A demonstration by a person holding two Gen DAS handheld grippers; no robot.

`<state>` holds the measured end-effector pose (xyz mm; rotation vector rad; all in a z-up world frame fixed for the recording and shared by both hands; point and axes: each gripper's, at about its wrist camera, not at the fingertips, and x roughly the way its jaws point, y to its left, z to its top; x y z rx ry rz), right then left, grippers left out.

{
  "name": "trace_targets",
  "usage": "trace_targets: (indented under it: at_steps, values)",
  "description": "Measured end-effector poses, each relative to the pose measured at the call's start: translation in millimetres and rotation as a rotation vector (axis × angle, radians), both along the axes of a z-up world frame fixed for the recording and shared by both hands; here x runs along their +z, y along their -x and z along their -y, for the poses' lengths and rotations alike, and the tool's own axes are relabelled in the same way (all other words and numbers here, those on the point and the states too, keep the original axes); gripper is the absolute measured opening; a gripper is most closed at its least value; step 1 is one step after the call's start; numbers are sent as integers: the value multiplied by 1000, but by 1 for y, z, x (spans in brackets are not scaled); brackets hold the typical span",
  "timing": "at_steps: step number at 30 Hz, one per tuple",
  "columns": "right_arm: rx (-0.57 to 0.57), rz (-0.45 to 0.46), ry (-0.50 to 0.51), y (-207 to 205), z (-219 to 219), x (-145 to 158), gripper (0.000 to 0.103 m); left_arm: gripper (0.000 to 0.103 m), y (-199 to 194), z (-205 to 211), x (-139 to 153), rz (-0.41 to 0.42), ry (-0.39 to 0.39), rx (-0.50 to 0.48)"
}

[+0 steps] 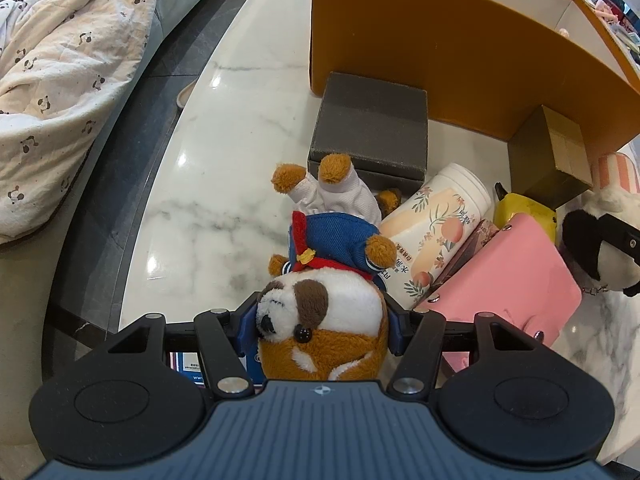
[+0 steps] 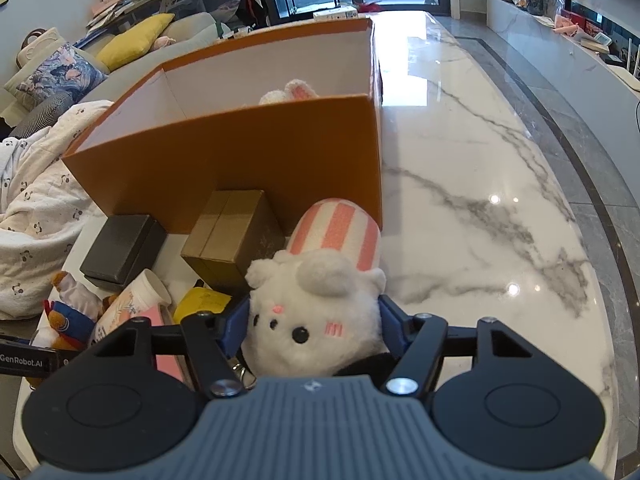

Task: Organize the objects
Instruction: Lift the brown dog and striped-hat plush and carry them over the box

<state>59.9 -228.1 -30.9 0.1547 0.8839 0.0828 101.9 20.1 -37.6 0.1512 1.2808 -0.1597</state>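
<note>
Right wrist only: pink-eared plush (image 2: 294, 92) inside orange box (image 2: 248, 160).

My left wrist camera sits just behind its own fingers, close over the marble table (image 1: 224, 184), looking steeply down and forward at the side wall of the orange box (image 1: 440, 52), with the sofa off to the left edge. My right wrist camera rides equally close behind its fingers but tilts flatter, so I see over the box (image 2: 240, 152) rim into its interior and on across the room to the far windows. Both views share the box, the dark grey box (image 1: 372, 128) (image 2: 124, 244), the gold carton (image 1: 556, 156) (image 2: 236, 236) and the floral bottle (image 1: 436, 228) (image 2: 132, 304), seen from opposite sides of that cluster.
</note>
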Motion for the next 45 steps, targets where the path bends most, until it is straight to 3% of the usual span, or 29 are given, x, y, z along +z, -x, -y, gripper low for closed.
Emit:
trace_targets:
  at_steps: [36, 45]
  values:
    - [60, 81, 16, 49, 3, 33, 68, 68, 15, 5, 30, 69, 38, -46]
    - [68, 112, 31, 54, -1, 43, 68, 68, 18, 10, 43, 121, 48, -55]
